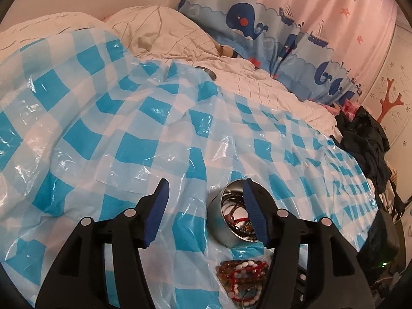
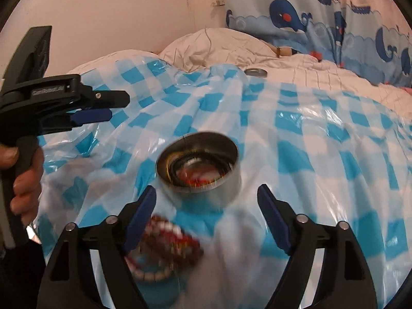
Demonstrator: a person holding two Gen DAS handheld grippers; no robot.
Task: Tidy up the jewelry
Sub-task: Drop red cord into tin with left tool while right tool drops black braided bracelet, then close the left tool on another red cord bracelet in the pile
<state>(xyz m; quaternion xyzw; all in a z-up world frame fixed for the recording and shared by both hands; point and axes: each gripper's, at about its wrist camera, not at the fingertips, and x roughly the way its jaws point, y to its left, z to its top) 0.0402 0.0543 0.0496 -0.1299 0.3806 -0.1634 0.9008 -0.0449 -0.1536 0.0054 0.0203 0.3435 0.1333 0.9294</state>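
A round metal tin (image 2: 203, 170) holding bangles and beads sits on the blue-checked plastic sheet (image 2: 322, 134); it also shows in the left wrist view (image 1: 226, 216). A pile of red, white and brown bead bracelets (image 2: 170, 242) lies just in front of it, also seen in the left wrist view (image 1: 242, 275). My right gripper (image 2: 207, 200) is open and empty, just short of the tin and above the beads. My left gripper (image 1: 204, 193) is open and empty, its right finger in front of the tin; it also shows from the side at the left of the right wrist view (image 2: 103, 108).
A metal lid (image 2: 255, 72) lies on the white quilt (image 2: 322, 74) beyond the sheet. Pillows (image 1: 159, 33) and a whale-print curtain (image 1: 257, 23) are at the back. Dark clothes (image 1: 365, 139) are heaped at the bed's right edge.
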